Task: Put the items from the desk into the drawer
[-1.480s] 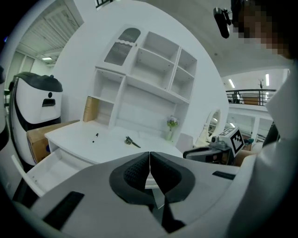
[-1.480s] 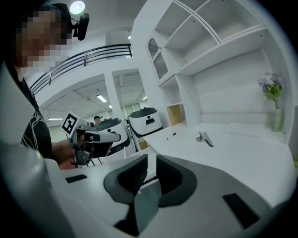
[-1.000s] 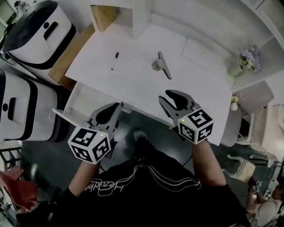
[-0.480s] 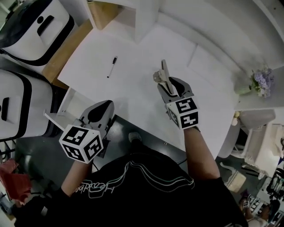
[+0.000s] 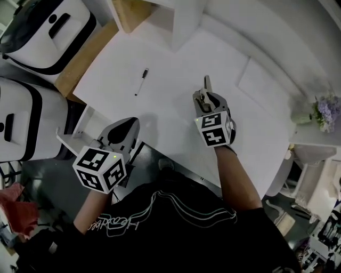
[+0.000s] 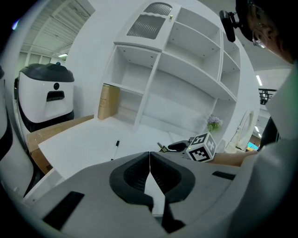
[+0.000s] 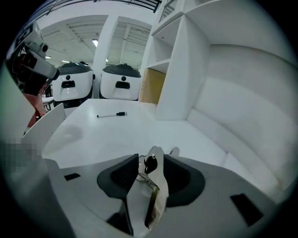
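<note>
i count two things on the white desk (image 5: 160, 106): one marker (image 5: 141, 81) and one metal clip (image 5: 206, 85). the marker lies flat by itself toward the back left of the top, well apart from both tongs. the clip is further right, between the jaws of my right gripper (image 5: 206, 98).

in the right gripper view the two pads are drawn in on the clip (image 7: 157, 183), which stands on edge between them with its tip poking out past the fingertips. i can't tell whether it is lifted or touching the desk. the arm behind it reaches forward over the front edge, with the marker cube facing up.

my left gripper (image 5: 128, 123) hangs off the front left corner of the desk, lower and nearer my body. its own view shows the jaws pressed together with nothing between them.

below that gripper a white panel (image 5: 72, 139) sticks out from the desk, and it looks like the pulled-out drawer. no view shows me its inside.

off the desk's left side stand two white-and-black machines (image 5: 50, 32). one brown box (image 5: 130, 13) sits in the white shelf unit (image 5: 184, 21) at the back. one bunch of purple flowers (image 5: 325, 109) stands at the far right.
</note>
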The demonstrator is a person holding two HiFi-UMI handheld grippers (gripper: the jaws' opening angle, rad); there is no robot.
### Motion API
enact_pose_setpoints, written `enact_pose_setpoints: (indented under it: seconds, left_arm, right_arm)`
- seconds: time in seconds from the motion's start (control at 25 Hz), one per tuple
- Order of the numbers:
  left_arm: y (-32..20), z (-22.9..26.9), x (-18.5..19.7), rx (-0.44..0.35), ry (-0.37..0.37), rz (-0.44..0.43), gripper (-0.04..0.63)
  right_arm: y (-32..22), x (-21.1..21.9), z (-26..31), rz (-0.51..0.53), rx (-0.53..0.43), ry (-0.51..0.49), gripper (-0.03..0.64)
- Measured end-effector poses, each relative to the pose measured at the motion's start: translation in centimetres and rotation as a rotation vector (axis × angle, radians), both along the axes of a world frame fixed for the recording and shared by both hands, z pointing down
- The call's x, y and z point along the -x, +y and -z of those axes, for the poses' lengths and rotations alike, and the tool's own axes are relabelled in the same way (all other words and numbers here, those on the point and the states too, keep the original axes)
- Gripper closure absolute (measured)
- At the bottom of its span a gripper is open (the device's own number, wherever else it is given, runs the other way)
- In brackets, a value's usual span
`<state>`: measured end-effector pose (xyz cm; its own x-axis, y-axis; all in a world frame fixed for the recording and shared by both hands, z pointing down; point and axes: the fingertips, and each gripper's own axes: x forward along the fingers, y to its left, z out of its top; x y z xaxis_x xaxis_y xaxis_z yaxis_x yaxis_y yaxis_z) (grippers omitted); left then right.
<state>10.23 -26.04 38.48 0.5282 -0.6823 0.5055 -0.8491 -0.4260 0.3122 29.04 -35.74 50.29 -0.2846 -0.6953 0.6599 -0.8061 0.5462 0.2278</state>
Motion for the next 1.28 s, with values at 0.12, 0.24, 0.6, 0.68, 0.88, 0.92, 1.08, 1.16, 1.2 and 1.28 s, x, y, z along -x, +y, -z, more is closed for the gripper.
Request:
enact_pose_setpoints:
  seconds: [0.12,0.24,0.6,0.68,0.88,0.92,1.08,1.16,1.2,1.28]
  left_arm:
    - [-0.6,-0.2,0.8,0.002,-0.012,0.023,0.574]
    - [-0.9,-0.2,1.4,-0.003,-0.020,0.040,0.574]
    - [-0.2,0.2,1.3,-0.005,-0.044,0.052,0.574]
    - [0.1,0.2,1.6,-0.004,-0.040,0.057,0.574]
    - [1.2,0.1,2.9,0.000,-0.023,0.075,0.574]
    - [1.5,0.1,3.2,0.000,-0.014,0.079,0.574]
    - [2.7,0.5,5.3,0.000,0.016,0.085,0.574]
    - [3.1,0.9,7.0,0.002,0.028,0.087,0.574]
    - [3.2,1.2,7.9,0.004,0.033,0.089,0.574]
    - [3.5,1.7,9.9,0.003,0.039,0.091,0.574]
  right_arm:
    - [-0.3,-0.4,-0.4,-0.030,0.003,0.010,0.494]
    - [-0.4,-0.6,-0.3,-0.045,-0.010,0.019,0.512]
    - [-0.5,-3.0,1.4,-0.090,-0.071,0.035,0.561]
    - [-0.7,-3.3,1.8,-0.100,-0.082,0.028,0.569]
    - [-0.2,-2.6,3.1,-0.098,-0.102,0.014,0.571]
    - [0.1,-2.1,3.6,-0.092,-0.108,0.008,0.571]
    - [1.7,1.0,5.9,-0.043,-0.118,-0.016,0.571]
    - [2.6,3.1,7.3,-0.020,-0.125,-0.032,0.571]
    - [3.1,4.4,8.0,-0.006,-0.129,-0.039,0.571]
    - [4.1,7.2,9.4,0.028,-0.134,-0.052,0.571]
